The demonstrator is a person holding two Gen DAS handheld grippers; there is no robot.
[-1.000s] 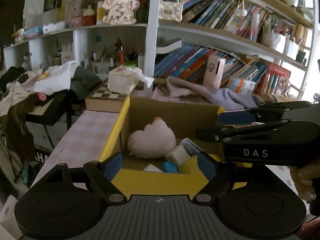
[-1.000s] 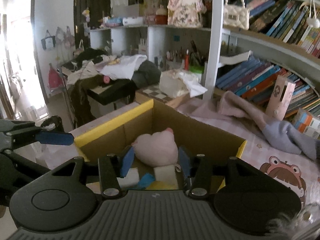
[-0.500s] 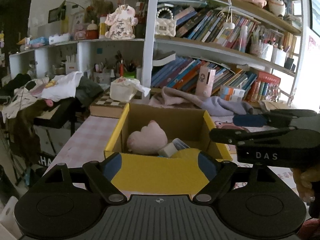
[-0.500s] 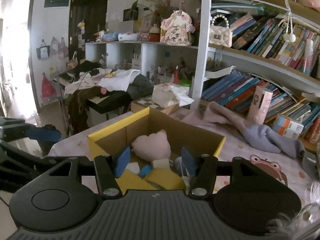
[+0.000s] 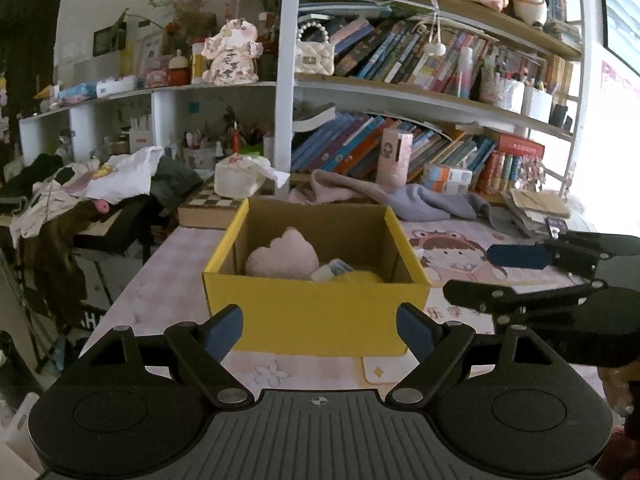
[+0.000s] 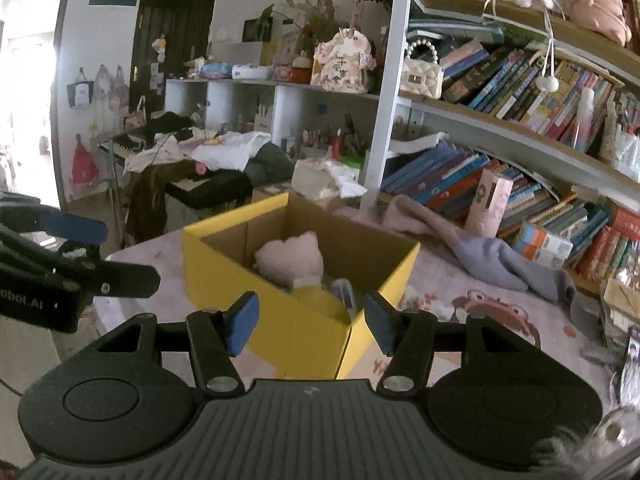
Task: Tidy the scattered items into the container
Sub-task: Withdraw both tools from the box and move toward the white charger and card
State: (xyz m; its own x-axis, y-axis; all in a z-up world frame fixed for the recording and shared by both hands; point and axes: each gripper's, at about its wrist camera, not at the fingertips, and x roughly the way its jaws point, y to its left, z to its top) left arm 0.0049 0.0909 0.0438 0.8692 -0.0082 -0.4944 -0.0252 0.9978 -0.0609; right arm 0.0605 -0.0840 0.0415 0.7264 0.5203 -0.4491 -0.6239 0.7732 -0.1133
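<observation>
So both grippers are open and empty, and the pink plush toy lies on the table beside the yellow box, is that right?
Not quite. The pink plush toy lies inside the yellow box, not beside it; the left wrist view shows this. The left gripper and right gripper are open and empty.

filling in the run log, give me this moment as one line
left gripper: open, empty | right gripper: open, empty | yellow box: on table, holds pink plush and small items | both grippers short of the box

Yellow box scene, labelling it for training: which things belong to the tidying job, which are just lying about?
Job: yellow box; pink plush inside it; left gripper and right gripper, both open, empty.
Lying about: grey cloth; checkered board; bookshelf.
</observation>
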